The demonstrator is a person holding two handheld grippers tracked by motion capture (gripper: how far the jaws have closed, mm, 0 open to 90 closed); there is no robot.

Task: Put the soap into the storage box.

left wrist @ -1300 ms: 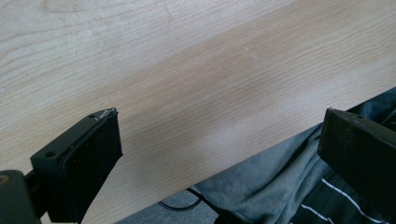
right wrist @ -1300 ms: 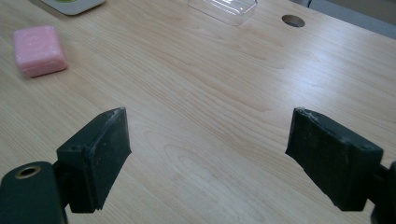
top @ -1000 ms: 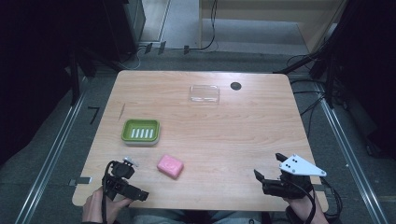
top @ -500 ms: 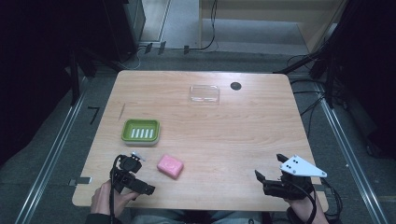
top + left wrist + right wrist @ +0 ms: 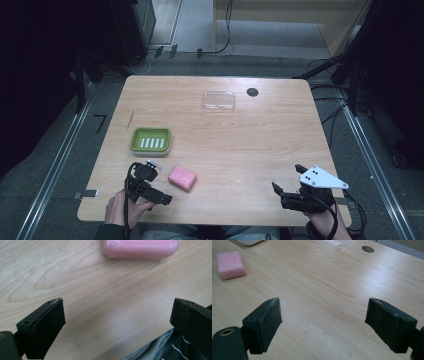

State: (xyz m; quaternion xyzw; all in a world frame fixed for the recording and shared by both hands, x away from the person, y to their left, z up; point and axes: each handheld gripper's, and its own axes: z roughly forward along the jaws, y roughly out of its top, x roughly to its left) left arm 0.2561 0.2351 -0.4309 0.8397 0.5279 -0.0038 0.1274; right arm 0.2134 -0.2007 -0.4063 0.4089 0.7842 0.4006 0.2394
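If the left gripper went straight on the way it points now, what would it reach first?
Most likely the pink soap. In the left gripper view it lies dead ahead of the open left gripper, with bare table between. The high view agrees, though exact height above the table is unclear.

Black left gripper (image 5: 159,196), black cable looping off it, a pale part on top. Right gripper (image 5: 286,192) wears a grey three-cornered plate dotted with holes. Jaw tips look scuffed whitish. Dark sleeve, perhaps.
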